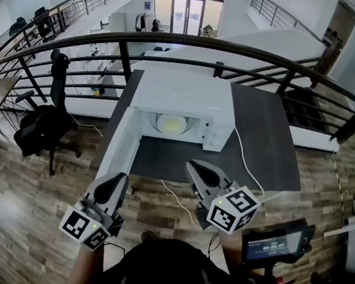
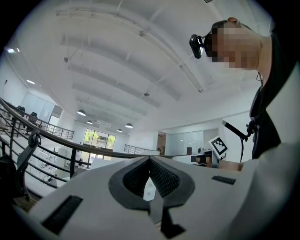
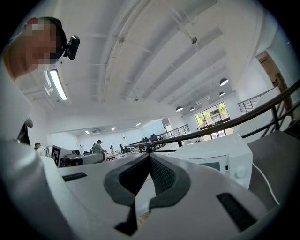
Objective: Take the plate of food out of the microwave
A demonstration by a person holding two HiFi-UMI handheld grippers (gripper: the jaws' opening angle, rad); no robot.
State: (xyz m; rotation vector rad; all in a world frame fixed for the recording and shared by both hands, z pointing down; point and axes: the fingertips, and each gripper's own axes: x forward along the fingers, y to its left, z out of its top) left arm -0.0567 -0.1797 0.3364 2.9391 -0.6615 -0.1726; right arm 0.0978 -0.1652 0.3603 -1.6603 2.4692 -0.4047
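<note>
The plate of food (image 1: 172, 126) sits inside the microwave (image 1: 188, 92), ahead of both my grippers and well apart from them. The door (image 1: 119, 145) hangs open just ahead of my left gripper (image 1: 114, 185). Opening looks done; reaching in, gripping and lifting out remain. Left gripper and right gripper (image 1: 200, 169) are both closed tip to tip, holding nothing.

Bright, even light; ceiling lamps (image 2: 81, 113) lit; fisheye warp, dark corners.

The head view looks steeply down on the microwave (image 1: 184, 115); both gripper views face level along their fingers (image 2: 165, 179), the right one sharing that microwave.
</note>
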